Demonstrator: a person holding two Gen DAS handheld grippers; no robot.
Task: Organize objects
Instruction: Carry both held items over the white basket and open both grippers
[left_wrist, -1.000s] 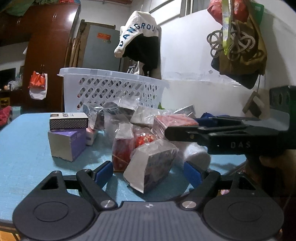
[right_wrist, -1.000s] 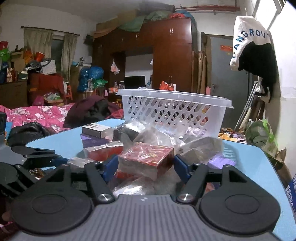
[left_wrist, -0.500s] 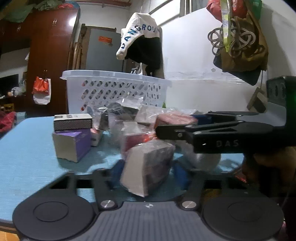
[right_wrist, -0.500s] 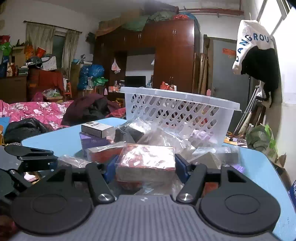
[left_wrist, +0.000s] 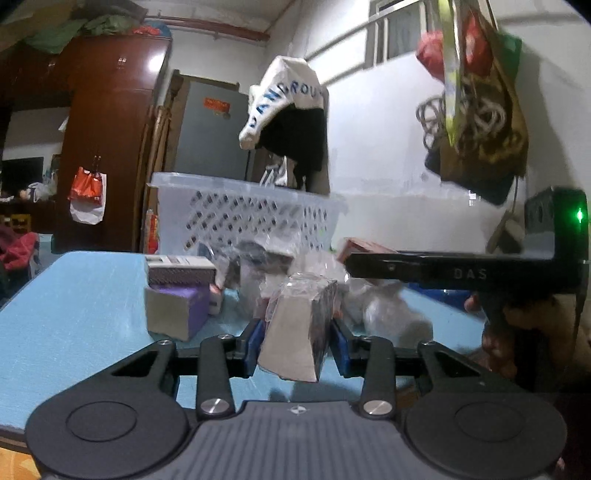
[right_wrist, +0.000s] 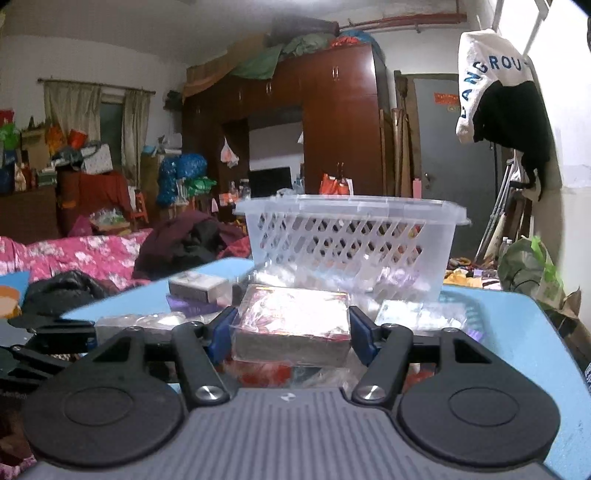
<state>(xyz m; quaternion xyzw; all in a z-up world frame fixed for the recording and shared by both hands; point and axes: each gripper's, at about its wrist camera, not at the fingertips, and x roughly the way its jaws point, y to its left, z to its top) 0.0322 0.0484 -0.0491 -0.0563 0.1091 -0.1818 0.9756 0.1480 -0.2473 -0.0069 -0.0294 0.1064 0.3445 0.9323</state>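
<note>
1. The left hand-held gripper (left_wrist: 295, 341) had just been closing; its blue pads now pressed both sides of a tilted grey box (left_wrist: 297, 332) wrapped in clear film, apparently lifted clear of the blue table (left_wrist: 74, 295).
2. The right hand-held gripper (right_wrist: 290, 328), jaws about half open, clamped a flat red box (right_wrist: 291, 325), also film-wrapped, its long axis lying across the jaws.
3. The white basket (right_wrist: 351, 240) stood straight ahead of both grippers at the table's far edge, beyond the pile of wrapped packets (left_wrist: 321, 266).
4. In the left view the right gripper reached further towards the basket, so it seemed nearer.
5. A striped box (left_wrist: 181, 271) sat on a purple box (left_wrist: 177, 310) to the pile's left, untouched.
</note>
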